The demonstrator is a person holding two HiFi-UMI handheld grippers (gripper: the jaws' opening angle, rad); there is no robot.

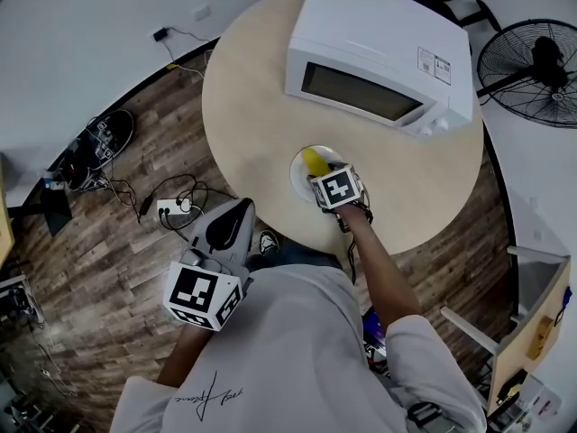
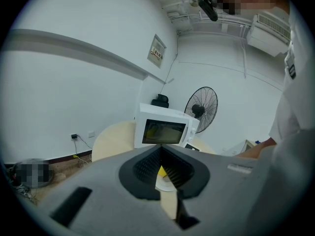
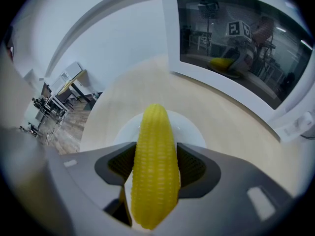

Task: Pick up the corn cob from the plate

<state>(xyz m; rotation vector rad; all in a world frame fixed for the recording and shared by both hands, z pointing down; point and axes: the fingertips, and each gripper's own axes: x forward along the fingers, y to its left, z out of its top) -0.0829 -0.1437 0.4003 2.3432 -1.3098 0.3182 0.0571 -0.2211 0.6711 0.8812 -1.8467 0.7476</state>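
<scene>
Two claws are mine, one in each hand. The right gripper (image 3: 156, 167) is clamped on the corn cob (image 3: 154, 132): its dark ribbed pads (image 3: 193, 167) press the yellow cob from both sides around its middle. The cob runs lengthwise along the jaws, its near end low in the frame and its rounded tip pointing up and away past the pads. Just beyond lies the white plate (image 3: 193, 128), with the cob's far end over it; I cannot tell whether the cob rests on the plate or hangs clear.

From the head view, the right gripper (image 1: 335, 188) sits at the middle of the frame at the near edge of the round table (image 1: 252, 88). The corn cob (image 1: 313, 160) pokes out of it toward the upper left, above the plate (image 1: 298, 171).

The left gripper (image 1: 230, 224) is lower left in that frame, off the table and over the wooden floor (image 1: 117, 242), well apart from the cob. In its own view, the left gripper (image 2: 161, 154) has its jaw tips together with nothing between them. Below them a sliver of the corn cob (image 2: 161, 171) and plate (image 2: 165, 185) shows in the distance.

Farther back on the table stands the white microwave (image 1: 379, 52), its door closed. Its dark glass (image 3: 231, 48) mirrors the cob and my marker cube. Beyond it, at the upper right, stands a black fan (image 1: 527, 70).
</scene>
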